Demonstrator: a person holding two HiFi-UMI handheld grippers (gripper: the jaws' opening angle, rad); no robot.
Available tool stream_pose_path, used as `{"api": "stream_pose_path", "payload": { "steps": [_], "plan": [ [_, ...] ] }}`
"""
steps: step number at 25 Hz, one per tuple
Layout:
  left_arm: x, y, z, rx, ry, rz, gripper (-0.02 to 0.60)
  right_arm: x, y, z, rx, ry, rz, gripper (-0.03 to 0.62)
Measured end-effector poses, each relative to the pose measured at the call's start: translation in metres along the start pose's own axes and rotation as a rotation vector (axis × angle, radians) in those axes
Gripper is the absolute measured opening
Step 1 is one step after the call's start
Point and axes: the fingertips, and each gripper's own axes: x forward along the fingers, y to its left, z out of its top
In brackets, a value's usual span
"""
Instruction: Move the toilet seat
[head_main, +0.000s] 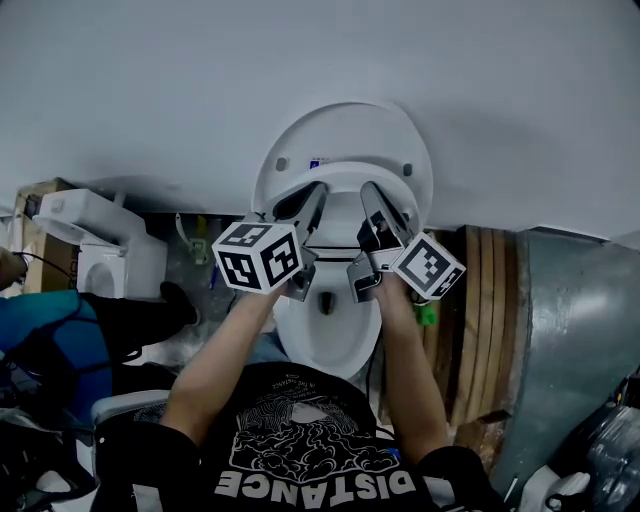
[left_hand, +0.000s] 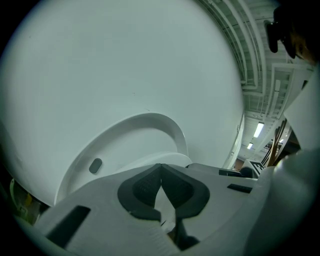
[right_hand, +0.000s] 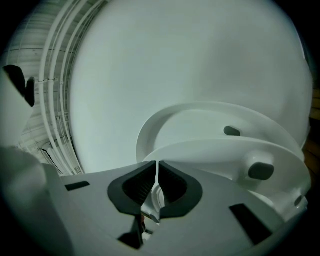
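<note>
The white toilet seat (head_main: 345, 178) is tilted up off the bowl (head_main: 325, 335), in front of the raised lid (head_main: 345, 125), which leans on the white wall. My left gripper (head_main: 318, 192) and right gripper (head_main: 368, 190) point up at the seat's front rim, side by side. Both are shut with nothing between the pads. In the left gripper view the shut tips (left_hand: 160, 167) sit just under the seat's edge (left_hand: 150, 161), with the lid (left_hand: 135, 132) behind. The right gripper (right_hand: 157, 164) faces the seat's underside (right_hand: 220, 155) and its grey bumper (right_hand: 261, 170). Whether the tips touch the seat is unclear.
Another white toilet fixture (head_main: 95, 245) stands at the left, near a person's blue trouser leg (head_main: 40, 320). Wooden boards (head_main: 490, 300) and a grey metal duct (head_main: 570, 340) stand at the right. The white wall (head_main: 150, 90) fills the background.
</note>
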Motion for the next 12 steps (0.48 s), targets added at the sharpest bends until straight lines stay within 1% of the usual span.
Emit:
{"api": "stream_pose_path", "payload": {
  "steps": [12],
  "plan": [
    [0.032,0.016,0.012,0.023,0.018,-0.013,0.014,0.03,-0.017,0.014,-0.037,-0.005,-0.04,0.031]
  ]
}}
